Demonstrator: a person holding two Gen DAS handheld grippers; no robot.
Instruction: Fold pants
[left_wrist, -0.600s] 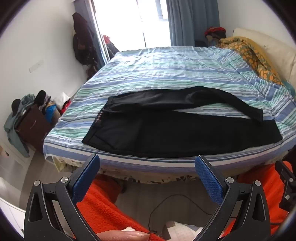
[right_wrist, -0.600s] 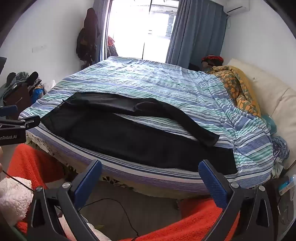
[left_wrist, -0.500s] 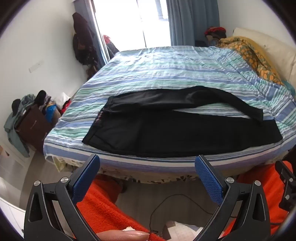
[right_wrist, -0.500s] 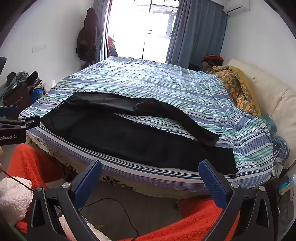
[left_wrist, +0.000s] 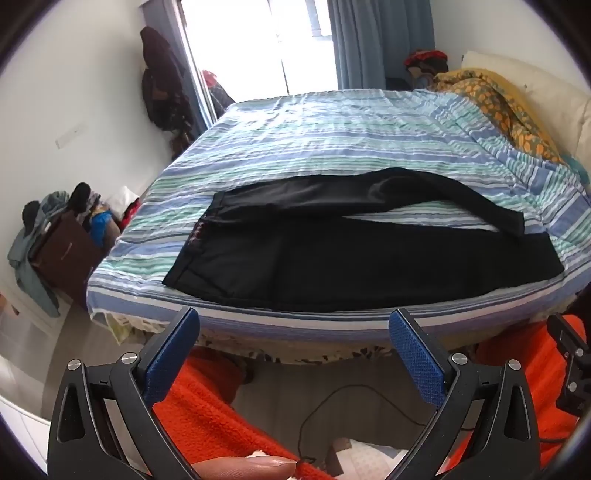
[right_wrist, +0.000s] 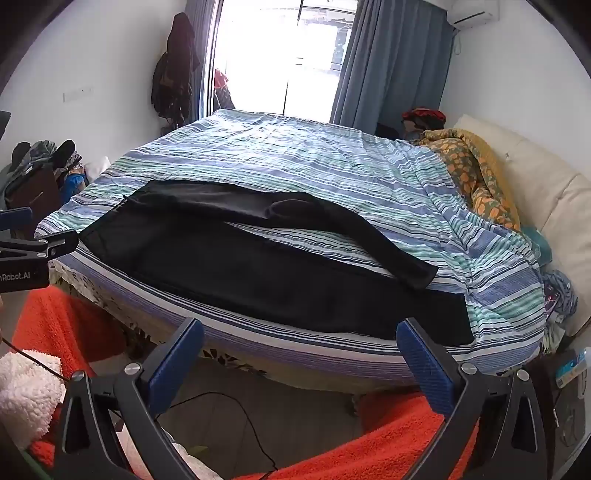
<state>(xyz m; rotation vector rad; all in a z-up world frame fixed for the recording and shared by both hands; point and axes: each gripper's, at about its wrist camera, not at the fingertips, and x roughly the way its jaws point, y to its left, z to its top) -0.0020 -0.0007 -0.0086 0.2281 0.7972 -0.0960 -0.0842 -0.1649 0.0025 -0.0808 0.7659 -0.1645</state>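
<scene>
Black pants (left_wrist: 332, 254) (right_wrist: 258, 266) lie spread along the near edge of a striped bed (left_wrist: 332, 136) (right_wrist: 295, 155), waistband to the left, legs running right. The far leg angles away from the near one, leaving a wedge of sheet between them. My left gripper (left_wrist: 293, 319) is open, held off the bed's front edge below the pants' middle, nothing between its blue pads. My right gripper (right_wrist: 301, 330) is open too, short of the bed edge, below the near leg. The left gripper's black body also shows at the left edge of the right wrist view.
An orange-patterned quilt (right_wrist: 476, 173) and cream pillows (right_wrist: 546, 192) fill the bed's right side. Clothes and a brown box (left_wrist: 62, 251) clutter the floor at left. Orange fleece legs (right_wrist: 388, 443) and a black cable (left_wrist: 332, 402) on the floor are below me.
</scene>
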